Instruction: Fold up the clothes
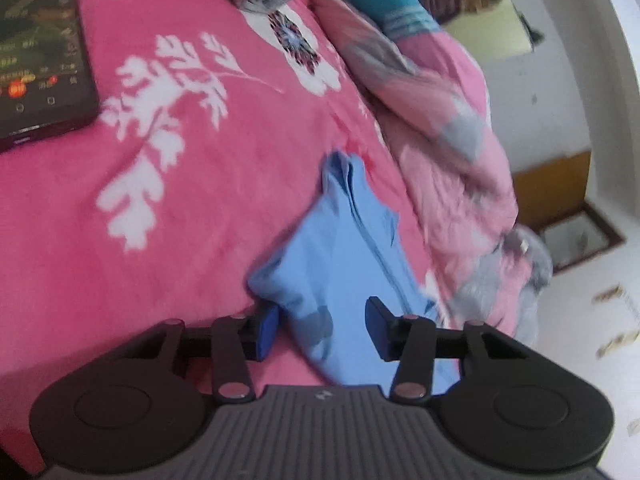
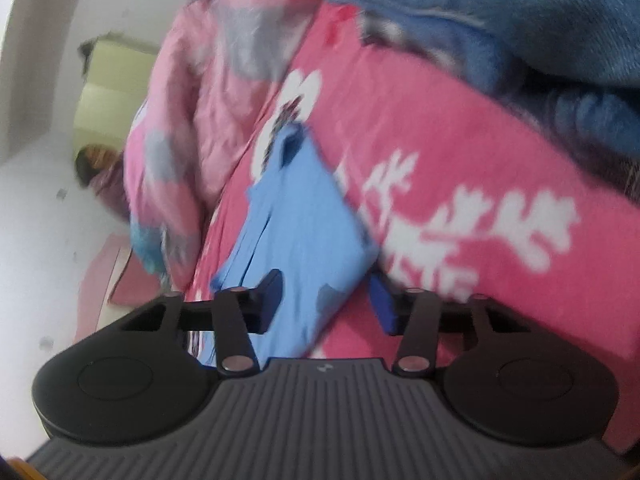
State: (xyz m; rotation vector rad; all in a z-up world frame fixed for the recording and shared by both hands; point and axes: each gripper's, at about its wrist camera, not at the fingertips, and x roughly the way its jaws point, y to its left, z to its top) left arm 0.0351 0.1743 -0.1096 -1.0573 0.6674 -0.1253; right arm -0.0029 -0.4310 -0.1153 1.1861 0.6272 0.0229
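Light blue garment [image 1: 340, 248] lies between left gripper [image 1: 322, 330] fingers [image 1: 267, 330].

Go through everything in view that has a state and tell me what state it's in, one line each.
Light blue garment: crumpled, partly folded, lying on the bedspread.
Left claw: open, straddling the garment's near edge, pads not pressing it.
Right claw: open, garment between its fingers, not gripped.
Phone: screen lit, lying flat.
Pink quilt: bunched in a heap.
Pink bedspread: spread flat.
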